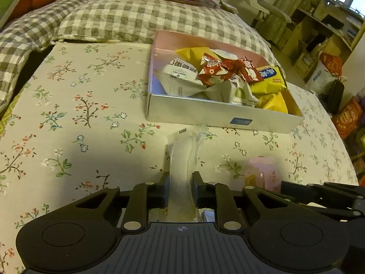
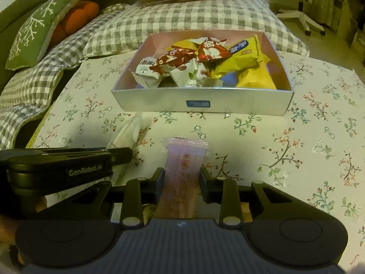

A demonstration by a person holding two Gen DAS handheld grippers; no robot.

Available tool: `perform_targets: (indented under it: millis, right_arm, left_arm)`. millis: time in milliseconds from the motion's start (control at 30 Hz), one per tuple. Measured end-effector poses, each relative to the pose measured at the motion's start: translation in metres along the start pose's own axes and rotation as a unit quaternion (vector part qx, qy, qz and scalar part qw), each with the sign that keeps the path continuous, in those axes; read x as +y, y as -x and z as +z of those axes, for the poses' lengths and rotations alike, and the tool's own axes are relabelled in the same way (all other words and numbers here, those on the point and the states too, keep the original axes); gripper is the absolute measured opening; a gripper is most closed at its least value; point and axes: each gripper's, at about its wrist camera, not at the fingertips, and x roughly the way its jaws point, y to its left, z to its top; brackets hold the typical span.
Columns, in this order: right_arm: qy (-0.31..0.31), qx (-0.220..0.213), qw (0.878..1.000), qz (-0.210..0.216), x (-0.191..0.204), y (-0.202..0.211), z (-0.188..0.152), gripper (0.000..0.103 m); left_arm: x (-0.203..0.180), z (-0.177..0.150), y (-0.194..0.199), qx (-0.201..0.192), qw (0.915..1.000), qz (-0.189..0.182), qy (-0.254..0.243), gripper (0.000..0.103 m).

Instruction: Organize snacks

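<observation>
**Op A:** My left gripper (image 1: 181,180) has its jaws pressed in on a white packet (image 1: 182,157). They hold it near its back end, so most of it sticks out ahead. My right gripper (image 2: 182,175) is closed the same way on a pink packet (image 2: 185,166). In both cases the jaws sit narrow, touching the wrapper's sides.

**Op B:** Which way do they point?

**Op A:** Each long axis runs straight forward along the fingers, with the free crimped end aimed at the near wall of the box (image 2: 239,105). The box sits toward the far edge of the flower-patterned desk (image 1: 79,105), just before the checked quilt (image 1: 127,18). It's already crowded with red, white and yellow snack packs (image 2: 205,52). Both packets are short of that wall and, I think, off the cloth.

**Op B:** What could go wrong?

**Op A:** The wrappers are slick and held far back, so a front end could droop and catch the box's near rim. That would push the light box backward or twist the packet out of the jaws. The grippers are also close together; I see the left one beside my right packet, so they could bump. And with the pile that high, a dropped packet may slide off.
</observation>
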Motion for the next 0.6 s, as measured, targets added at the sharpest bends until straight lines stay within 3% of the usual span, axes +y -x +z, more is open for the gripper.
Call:
perform_targets:
  millis: [300,600]
  right_arm:
    - [-0.018,-0.029,0.999,-0.009,-0.004,0.010,0.005,0.028]
    - [-0.036,-0.050,0.998,-0.016,-0.013,0.017,0.009,0.028]
  left_arm:
    - [0.003,0.004,0.011,-0.016,0.9996,-0.016,0.018,0.016]
    - [0.007,0.006,0.014,-0.024,0.9987,-0.030,0.032,0.008]
